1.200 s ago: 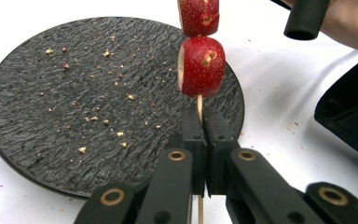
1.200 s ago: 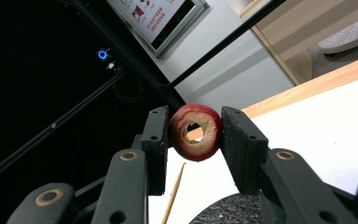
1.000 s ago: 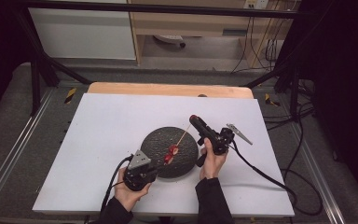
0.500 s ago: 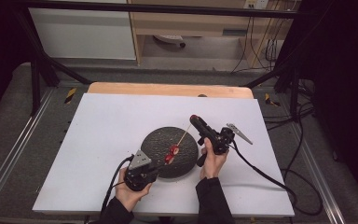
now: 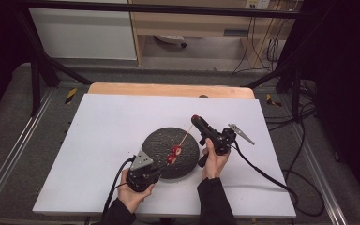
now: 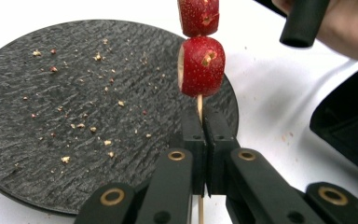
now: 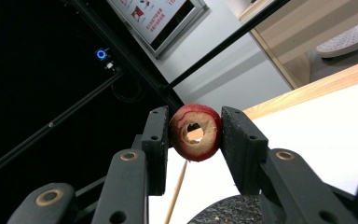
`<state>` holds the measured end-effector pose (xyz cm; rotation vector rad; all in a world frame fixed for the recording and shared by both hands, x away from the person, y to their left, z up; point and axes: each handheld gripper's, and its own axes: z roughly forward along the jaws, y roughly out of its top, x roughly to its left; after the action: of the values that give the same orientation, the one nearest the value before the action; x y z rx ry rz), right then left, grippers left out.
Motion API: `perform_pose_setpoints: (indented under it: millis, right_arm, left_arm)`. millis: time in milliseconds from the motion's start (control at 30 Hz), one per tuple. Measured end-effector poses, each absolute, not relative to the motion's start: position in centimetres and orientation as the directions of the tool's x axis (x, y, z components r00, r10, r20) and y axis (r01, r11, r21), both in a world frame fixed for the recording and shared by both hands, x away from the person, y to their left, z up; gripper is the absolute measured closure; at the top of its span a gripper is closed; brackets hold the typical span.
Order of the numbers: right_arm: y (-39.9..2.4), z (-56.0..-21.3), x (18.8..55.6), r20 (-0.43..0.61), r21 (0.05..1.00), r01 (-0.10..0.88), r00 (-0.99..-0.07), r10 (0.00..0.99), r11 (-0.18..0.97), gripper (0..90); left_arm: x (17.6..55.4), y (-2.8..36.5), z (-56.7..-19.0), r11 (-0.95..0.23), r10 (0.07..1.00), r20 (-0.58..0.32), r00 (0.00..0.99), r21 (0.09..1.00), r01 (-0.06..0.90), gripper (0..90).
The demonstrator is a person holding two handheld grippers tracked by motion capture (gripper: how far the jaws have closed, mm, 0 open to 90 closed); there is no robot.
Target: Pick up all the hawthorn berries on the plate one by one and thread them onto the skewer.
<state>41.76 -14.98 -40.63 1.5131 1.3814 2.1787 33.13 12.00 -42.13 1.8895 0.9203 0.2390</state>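
The biggest thing I see is the white table top, flat and matte, with a strip of pale wood along its far edge. Near the middle of it lies the round dark plate, shallow, with a rough stone-like surface. In the left gripper view I see small light and reddish crumbs scattered over the plate; nothing else lies in it.

Next come my two tools. The left gripper, black with a grey three-cornered plate on top, is at the near edge of the plate. Its jaws are pressed together on the thin wooden skewer, which passes between them and goes up and away over the plate. The right gripper is at the right side of the plate, pointing away from me. Its jaws are clamped on one red fruit ring, a round slice with a hollow middle and pale flesh, held at the far tip of the skewer.

The smallest pieces are two more red fruit pieces threaded on the skewer just above the left jaws, glossy, with small pale spots. They hang over the plate's right edge, not touching it.
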Motion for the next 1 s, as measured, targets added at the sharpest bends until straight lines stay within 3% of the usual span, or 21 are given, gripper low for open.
perform_pose_setpoints:
  millis: [1000]
  right_arm:
    - [-13.9,-41.7,40.6,0.671,0.738,0.390,-0.507,0.541,-0.550,63.8]
  left_arm:
    - [35.2,9.6,-40.2,-0.158,0.715,-0.247,0.654,0.855,0.495,88.2]
